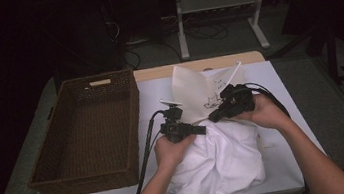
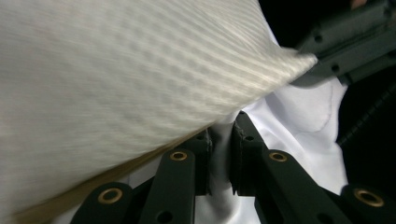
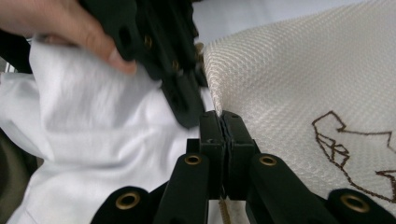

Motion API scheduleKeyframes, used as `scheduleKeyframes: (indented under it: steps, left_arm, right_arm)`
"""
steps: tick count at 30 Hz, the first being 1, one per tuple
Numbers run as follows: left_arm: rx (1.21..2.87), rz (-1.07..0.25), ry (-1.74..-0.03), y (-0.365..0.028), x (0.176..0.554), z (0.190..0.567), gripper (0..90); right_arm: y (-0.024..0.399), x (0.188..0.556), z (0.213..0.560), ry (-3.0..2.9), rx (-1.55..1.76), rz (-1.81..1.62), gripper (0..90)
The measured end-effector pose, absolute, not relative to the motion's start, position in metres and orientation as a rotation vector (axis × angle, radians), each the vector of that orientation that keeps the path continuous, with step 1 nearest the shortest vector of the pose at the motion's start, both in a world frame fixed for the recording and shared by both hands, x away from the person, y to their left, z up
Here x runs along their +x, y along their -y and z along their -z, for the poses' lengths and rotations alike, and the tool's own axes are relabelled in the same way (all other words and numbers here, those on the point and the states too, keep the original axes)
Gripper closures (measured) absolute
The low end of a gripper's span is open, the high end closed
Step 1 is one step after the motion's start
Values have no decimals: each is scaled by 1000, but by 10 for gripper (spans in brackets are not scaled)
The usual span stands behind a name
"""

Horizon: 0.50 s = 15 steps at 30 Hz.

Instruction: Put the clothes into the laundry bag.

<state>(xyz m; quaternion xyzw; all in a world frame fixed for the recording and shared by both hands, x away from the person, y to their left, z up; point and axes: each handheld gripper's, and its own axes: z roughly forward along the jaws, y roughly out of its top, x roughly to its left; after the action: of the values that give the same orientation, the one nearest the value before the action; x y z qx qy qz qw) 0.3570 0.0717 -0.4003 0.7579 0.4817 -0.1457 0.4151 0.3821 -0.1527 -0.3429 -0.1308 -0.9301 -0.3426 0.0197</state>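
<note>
A dark room with a pale metal frame behind surrounds the white-covered worktop (image 1: 279, 163) in the high view. A brown woven rectangular basket (image 1: 89, 133) sits at nine o'clock of the crumpled white cotton garment (image 1: 224, 163), which lies near the front edge. A cream mesh fabric bag with a brown line drawing (image 1: 194, 86) stands at twelve o'clock of the garment. The left gripper (image 1: 199, 129) and the right gripper (image 1: 214, 117) meet over the garment's top edge.

In the left gripper view, its fingers (image 2: 245, 149) pinch a fold of white garment (image 2: 299, 121), the bag (image 2: 121, 74) just above.

In the right gripper view, its fingers (image 3: 210, 135) are clenched tight on the bag's (image 3: 289, 84) edge, the left gripper (image 3: 187, 109) at eleven o'clock, touching the garment (image 3: 107, 126).
</note>
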Motion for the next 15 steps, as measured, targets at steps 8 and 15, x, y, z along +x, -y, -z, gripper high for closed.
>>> scheduleKeyframes:
  steps: [8,15]
  left_arm:
    - [2088,285,-1148,-82,351,375,579]
    - [2261,299,-1112,-82,339,377,434]
  right_arm:
    - [157,385,349,2883,-434,1070,878]
    - [158,386,348,2888,-452,1082,877]
